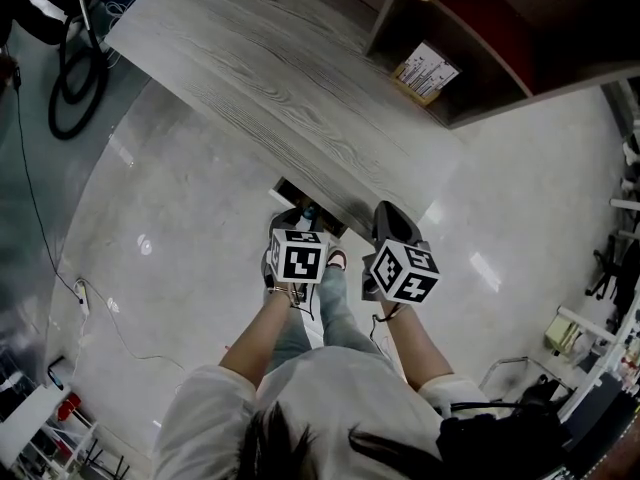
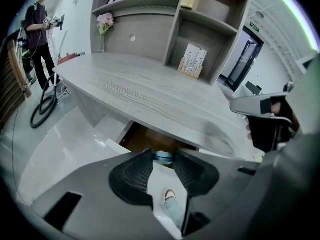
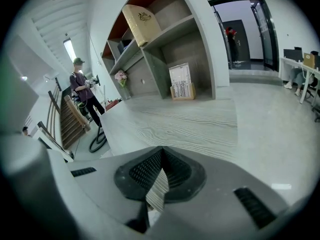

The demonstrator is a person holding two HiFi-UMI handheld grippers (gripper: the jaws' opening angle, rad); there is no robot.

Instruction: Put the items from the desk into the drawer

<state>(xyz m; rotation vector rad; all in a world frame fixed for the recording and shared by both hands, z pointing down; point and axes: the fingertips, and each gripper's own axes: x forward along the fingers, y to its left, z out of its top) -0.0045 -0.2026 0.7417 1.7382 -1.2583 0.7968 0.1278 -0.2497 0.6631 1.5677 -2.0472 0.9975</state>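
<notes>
The grey wood desk has a bare top. Under its near edge a drawer stands pulled out, and its brown inside shows in the left gripper view. My left gripper is at the drawer's mouth. Its jaws stand a little apart with a small blue item filling the gap between the tips. My right gripper hangs beside it at the desk's edge, shut with nothing in it, its tips touching. It also shows in the left gripper view.
A shelf unit behind the desk holds a leaflet stand and a tan box. Flowers stand at the desk's far end. A person stands beyond, near a coiled hose on the floor. My own legs are below the drawer.
</notes>
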